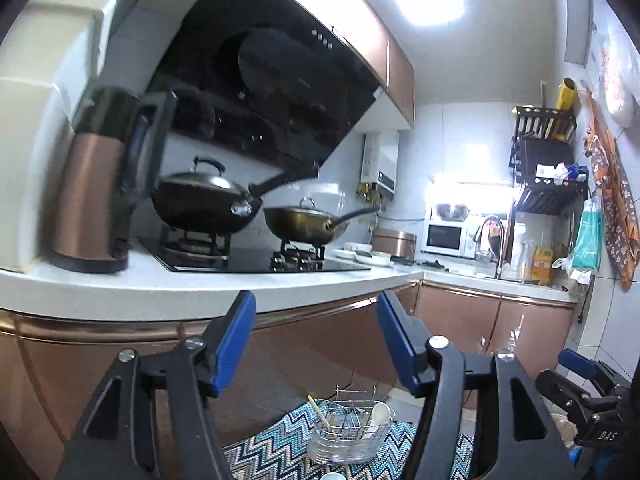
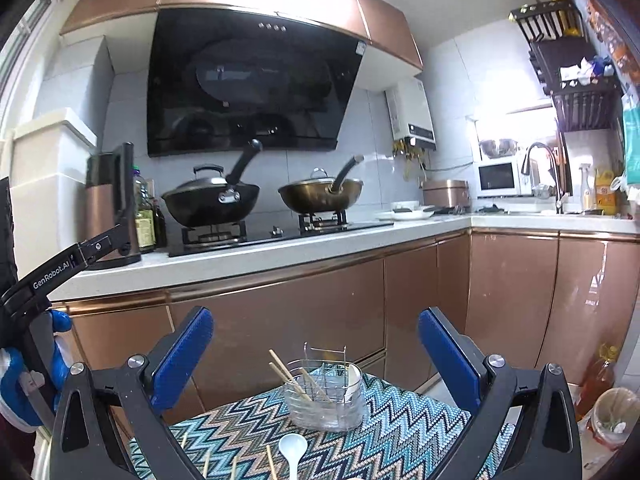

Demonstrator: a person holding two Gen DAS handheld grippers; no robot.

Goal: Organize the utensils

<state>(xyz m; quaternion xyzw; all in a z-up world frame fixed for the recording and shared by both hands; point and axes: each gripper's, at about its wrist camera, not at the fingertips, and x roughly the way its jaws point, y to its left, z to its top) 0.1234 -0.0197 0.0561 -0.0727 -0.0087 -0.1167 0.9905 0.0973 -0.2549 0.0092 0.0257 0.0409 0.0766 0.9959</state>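
Observation:
A wire utensil caddy in a clear tray (image 2: 325,396) stands on a zigzag-patterned cloth (image 2: 400,432). It holds wooden chopsticks (image 2: 286,372) and a white spoon (image 2: 353,378). A loose white spoon (image 2: 293,450) and several loose chopsticks (image 2: 271,462) lie on the cloth in front of it. My right gripper (image 2: 316,344) is open and empty, raised above and before the caddy. My left gripper (image 1: 316,332) is open and empty, held high; the caddy (image 1: 349,432) shows below it. The right gripper (image 1: 580,384) appears at the left view's right edge.
A kitchen counter (image 2: 240,260) runs behind, with two woks (image 2: 212,200) on a gas hob, a kettle (image 1: 96,184), microwave (image 2: 498,178) and sink tap (image 2: 540,168). Copper cabinet doors (image 2: 512,292) stand below. A bin (image 2: 614,416) and oil bottle (image 2: 600,376) sit on the floor at right.

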